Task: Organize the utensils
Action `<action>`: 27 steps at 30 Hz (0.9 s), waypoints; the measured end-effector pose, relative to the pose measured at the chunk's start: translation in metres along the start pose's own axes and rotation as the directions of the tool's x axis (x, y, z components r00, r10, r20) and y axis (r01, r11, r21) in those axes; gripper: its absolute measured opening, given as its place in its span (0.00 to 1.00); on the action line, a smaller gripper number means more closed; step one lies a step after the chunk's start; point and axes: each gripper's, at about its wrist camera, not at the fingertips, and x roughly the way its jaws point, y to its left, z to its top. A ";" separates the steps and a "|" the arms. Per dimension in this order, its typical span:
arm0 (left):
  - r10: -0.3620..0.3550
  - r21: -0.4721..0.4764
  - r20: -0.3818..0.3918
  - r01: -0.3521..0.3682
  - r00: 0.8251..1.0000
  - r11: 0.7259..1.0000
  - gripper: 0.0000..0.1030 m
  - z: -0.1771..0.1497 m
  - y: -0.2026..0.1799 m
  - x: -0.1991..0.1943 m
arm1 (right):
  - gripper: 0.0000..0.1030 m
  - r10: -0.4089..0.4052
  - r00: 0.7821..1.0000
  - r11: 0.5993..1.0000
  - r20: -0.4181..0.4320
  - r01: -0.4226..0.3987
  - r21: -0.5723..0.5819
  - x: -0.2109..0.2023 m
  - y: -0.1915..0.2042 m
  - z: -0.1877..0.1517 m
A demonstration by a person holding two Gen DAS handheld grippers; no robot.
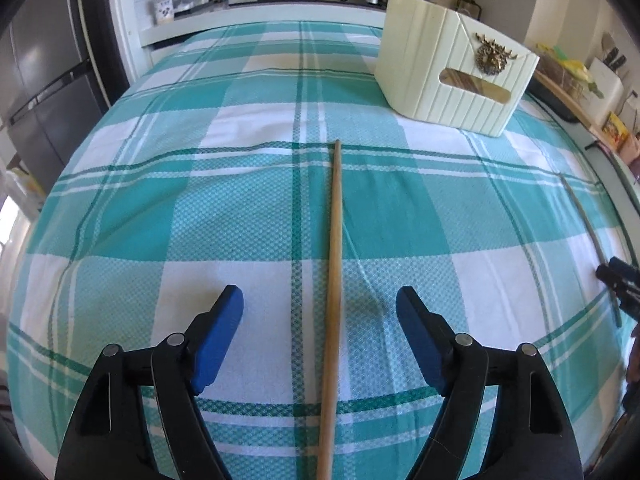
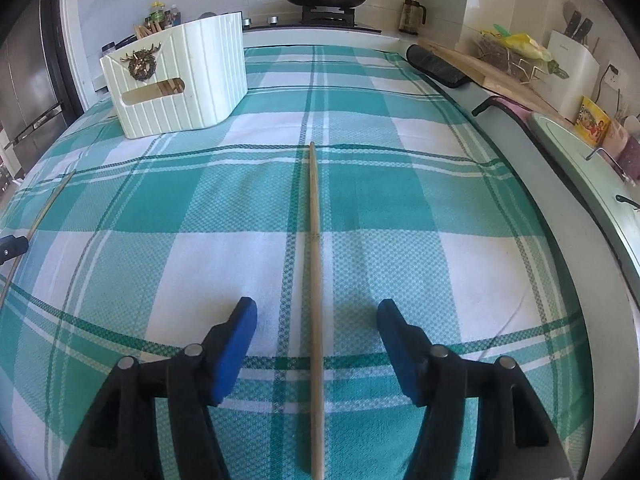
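Two chopsticks lay flat on the checked cloth (image 1: 248, 128) over the counter. Left gripper (image 1: 320, 316) spread wide, grasping nothing, straddled one chopstick (image 1: 335, 240), shaft running straight ahead between the fingers. Same on the right gripper (image 2: 316, 328), astride the other chopstick (image 2: 315, 240). Cream holder (image 1: 452, 80) waited beyond both tips, nearer neither hand by much.

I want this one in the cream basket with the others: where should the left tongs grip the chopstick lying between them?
Grip the chopstick on its thicker near part, coming down from above. It lies flat on the checked cloth, lengthwise between the open left tongs, so the pads close across it.
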 end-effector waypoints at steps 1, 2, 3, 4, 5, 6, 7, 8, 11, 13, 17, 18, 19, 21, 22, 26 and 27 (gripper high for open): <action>0.018 0.024 0.011 -0.019 1.000 1.000 0.81 0.000 -0.004 0.001 | 0.64 0.005 1.000 1.000 0.002 -0.005 0.001 0.001 -0.001 0.000; 0.029 0.045 0.016 -0.030 0.999 0.999 0.84 -0.001 -0.007 0.003 | 0.67 0.008 1.000 1.000 0.006 -0.008 0.003 0.002 -0.003 0.000; 0.028 0.053 0.023 -0.030 0.999 0.998 0.89 -0.001 -0.007 0.004 | 0.70 0.008 1.000 1.000 0.012 -0.008 0.006 0.003 -0.004 0.000; 0.031 0.056 0.028 -0.033 0.999 0.998 0.90 -0.001 -0.007 0.005 | 0.71 0.011 1.000 1.000 0.018 -0.011 0.011 0.004 -0.006 0.000; 0.035 0.055 0.033 -0.037 0.999 0.998 0.93 -0.002 -0.007 0.006 | 0.73 0.018 1.000 1.000 0.021 -0.018 0.018 0.005 -0.008 0.000; 0.036 0.051 0.035 -0.037 0.999 0.998 0.95 -0.002 -0.006 0.006 | 0.74 0.020 1.000 1.000 0.022 -0.021 0.019 0.006 -0.008 0.000; 0.033 0.049 0.033 -0.035 0.999 0.998 0.95 -0.002 -0.005 0.007 | 0.75 0.019 1.000 1.000 0.022 -0.020 0.017 0.006 -0.008 0.000; 0.032 0.049 0.032 -0.033 0.999 0.998 0.96 -0.001 -0.005 0.007 | 0.75 0.018 1.000 1.000 0.023 -0.018 0.015 0.007 -0.008 0.001; 0.037 0.050 0.033 -0.039 0.999 0.998 0.98 -0.001 -0.004 0.009 | 0.75 0.017 1.000 1.000 0.024 -0.017 0.013 0.007 -0.008 0.001; 0.038 0.046 0.034 -0.040 0.999 0.998 0.98 -0.002 -0.004 0.009 | 0.76 0.017 1.000 1.000 0.024 -0.017 0.013 0.007 -0.008 0.000; 0.035 0.044 0.033 -0.037 0.999 0.998 0.99 -0.001 -0.004 0.009 | 0.76 0.015 1.000 1.000 0.025 -0.015 0.011 0.007 -0.008 0.000; 0.034 0.044 0.033 -0.035 0.999 0.998 0.99 -0.002 -0.004 0.009 | 0.76 0.014 1.000 1.000 0.025 -0.014 0.012 0.007 -0.008 0.000; 0.033 0.044 0.033 -0.034 0.999 0.998 0.99 -0.002 -0.004 0.009 | 0.76 0.014 1.000 1.000 0.025 -0.015 0.012 0.007 -0.008 0.000; 0.032 0.044 0.034 -0.034 0.999 0.998 0.99 -0.002 -0.004 0.009 | 0.76 0.014 1.000 1.000 0.025 -0.015 0.012 0.007 -0.008 0.000; 0.032 0.044 0.034 -0.034 0.999 0.998 0.99 -0.002 -0.004 0.009 | 0.76 0.014 1.000 1.000 0.025 -0.015 0.012 0.007 -0.008 0.000; 0.032 0.044 0.034 -0.033 0.999 0.998 0.99 -0.002 -0.004 0.009 | 0.76 0.014 1.000 1.000 0.026 -0.015 0.012 0.007 -0.008 0.000; 0.032 0.044 0.034 -0.033 0.999 0.998 0.99 -0.002 -0.004 0.009 | 0.76 0.014 1.000 1.000 0.026 -0.014 0.011 0.007 -0.008 0.000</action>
